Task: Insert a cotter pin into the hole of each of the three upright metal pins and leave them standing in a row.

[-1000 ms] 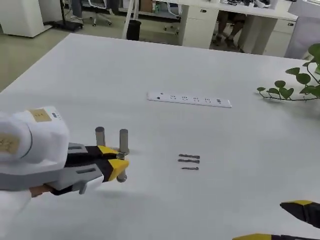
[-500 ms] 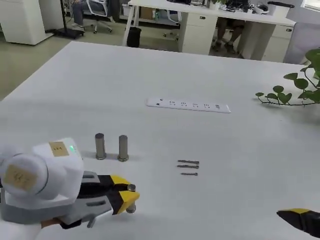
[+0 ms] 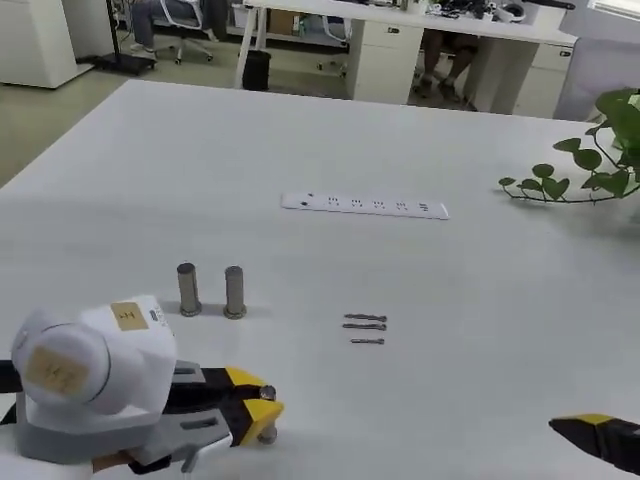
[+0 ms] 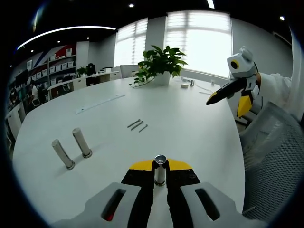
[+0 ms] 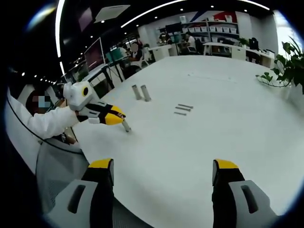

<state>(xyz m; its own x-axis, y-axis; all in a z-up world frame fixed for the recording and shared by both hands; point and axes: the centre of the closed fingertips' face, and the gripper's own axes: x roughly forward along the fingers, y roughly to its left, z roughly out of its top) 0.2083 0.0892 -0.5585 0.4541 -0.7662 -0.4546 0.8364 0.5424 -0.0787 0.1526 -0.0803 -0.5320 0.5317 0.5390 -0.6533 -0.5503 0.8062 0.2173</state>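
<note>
My left gripper [image 3: 262, 410] is shut on a steel pin [image 4: 160, 169] and holds it upright near the table's front edge; the pin [image 3: 266, 413] shows between the yellow tips. From the right gripper view the same pin [image 5: 126, 126] hangs below the left gripper [image 5: 116, 117]. Two more steel pins [image 3: 187, 289] [image 3: 234, 292] stand upright side by side on the white table [image 3: 480, 300]. Three small cotter pins [image 3: 364, 328] lie in a stack to their right. My right gripper [image 5: 161, 172] is open, off the table's near right edge, its tip [image 3: 590, 432] at the frame's lower right.
A white power strip [image 3: 364, 206] lies across the table's far middle. A leafy plant [image 3: 590, 150] reaches in from the far right. Desks and office chairs stand beyond the far edge.
My left gripper has carried one steel pin away from the other two, toward the table's front edge. The right gripper has stayed low at the right.
</note>
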